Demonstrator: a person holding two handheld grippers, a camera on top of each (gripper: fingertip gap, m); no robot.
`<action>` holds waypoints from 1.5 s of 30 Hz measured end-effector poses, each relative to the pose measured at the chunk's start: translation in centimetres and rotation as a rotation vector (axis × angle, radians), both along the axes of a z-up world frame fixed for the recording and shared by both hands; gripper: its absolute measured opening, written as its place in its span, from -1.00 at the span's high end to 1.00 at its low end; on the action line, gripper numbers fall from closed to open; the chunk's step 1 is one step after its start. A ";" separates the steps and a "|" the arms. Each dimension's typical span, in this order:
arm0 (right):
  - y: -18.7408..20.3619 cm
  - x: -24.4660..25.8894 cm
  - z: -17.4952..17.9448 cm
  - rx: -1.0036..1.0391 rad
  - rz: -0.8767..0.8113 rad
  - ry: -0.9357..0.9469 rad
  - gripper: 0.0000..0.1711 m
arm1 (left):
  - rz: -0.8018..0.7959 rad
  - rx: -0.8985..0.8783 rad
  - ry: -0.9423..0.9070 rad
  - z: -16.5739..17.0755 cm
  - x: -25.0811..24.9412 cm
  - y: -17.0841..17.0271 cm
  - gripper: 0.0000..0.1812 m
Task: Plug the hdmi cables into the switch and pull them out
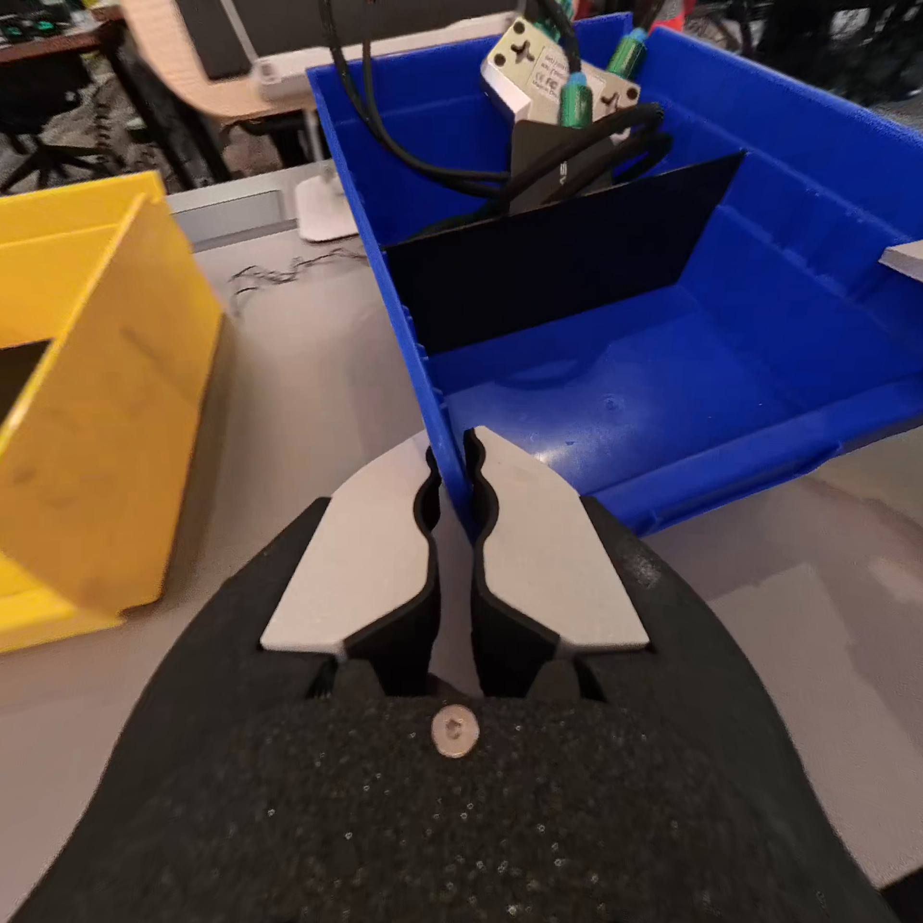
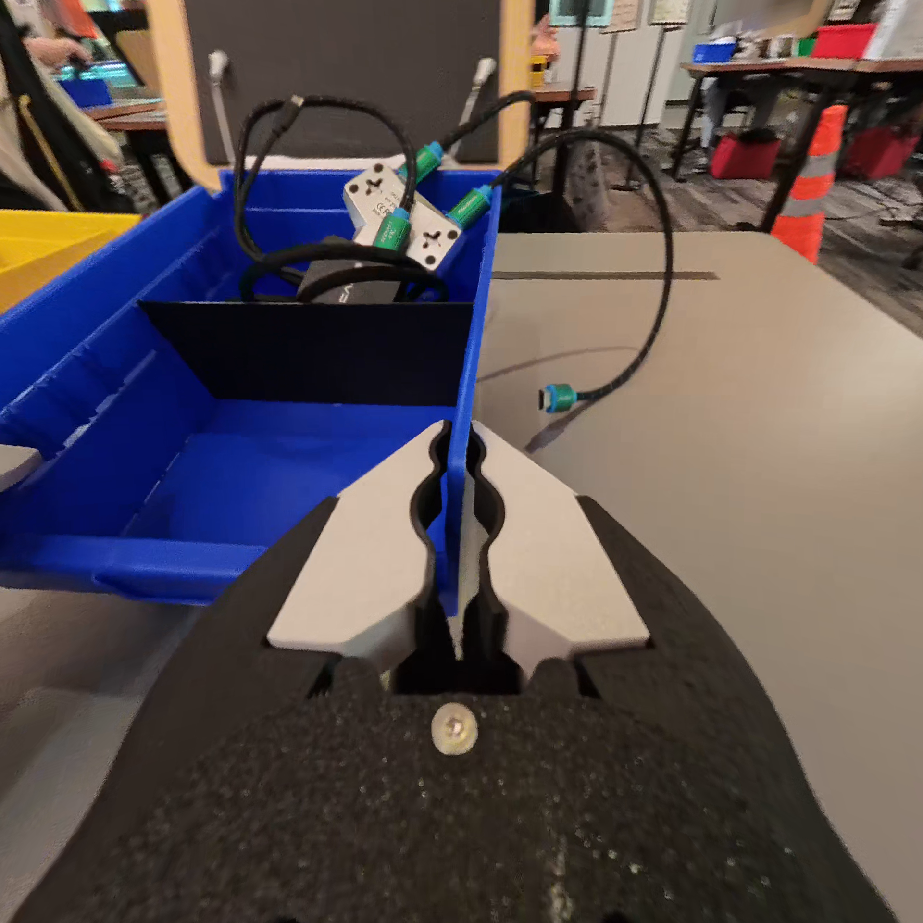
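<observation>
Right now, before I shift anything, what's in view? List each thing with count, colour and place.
blue bin: one, blue, centre of table, black divider across it
switch: one, silver, rear compartment, tilted
hdmi cables: black with green plugs, several at the switch; one free plug on the table right of the bin
black box: one, rear compartment, under cables
yellow bin: one, left of blue bin
traffic cone: one, orange, floor beyond table
left gripper: jaws shut on bin's left wall
right gripper: jaws shut on bin's right wall
</observation>
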State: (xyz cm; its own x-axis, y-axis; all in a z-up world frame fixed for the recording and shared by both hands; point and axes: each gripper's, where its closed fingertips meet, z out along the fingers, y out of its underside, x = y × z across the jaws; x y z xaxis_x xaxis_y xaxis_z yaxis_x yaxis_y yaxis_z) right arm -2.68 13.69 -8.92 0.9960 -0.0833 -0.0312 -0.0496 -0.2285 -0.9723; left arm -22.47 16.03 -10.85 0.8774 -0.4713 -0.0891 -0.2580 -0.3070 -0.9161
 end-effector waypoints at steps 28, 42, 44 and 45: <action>-2.6 -0.4 1.7 0.178 0.261 0.109 0.57 | 0.396 -0.062 -0.179 -0.1 -34.1 5.8 0.33; -5.9 5.7 -0.1 0.103 0.068 0.106 0.58 | 0.216 -0.107 -0.156 -2.1 -33.4 12.6 0.94; -6.0 5.8 -0.2 0.097 0.063 0.092 0.58 | 0.200 -0.104 -0.202 -2.1 -33.2 12.4 0.96; -5.9 5.8 -0.1 0.096 0.061 0.079 0.58 | 0.208 -0.107 -0.192 -2.1 -33.3 12.3 0.97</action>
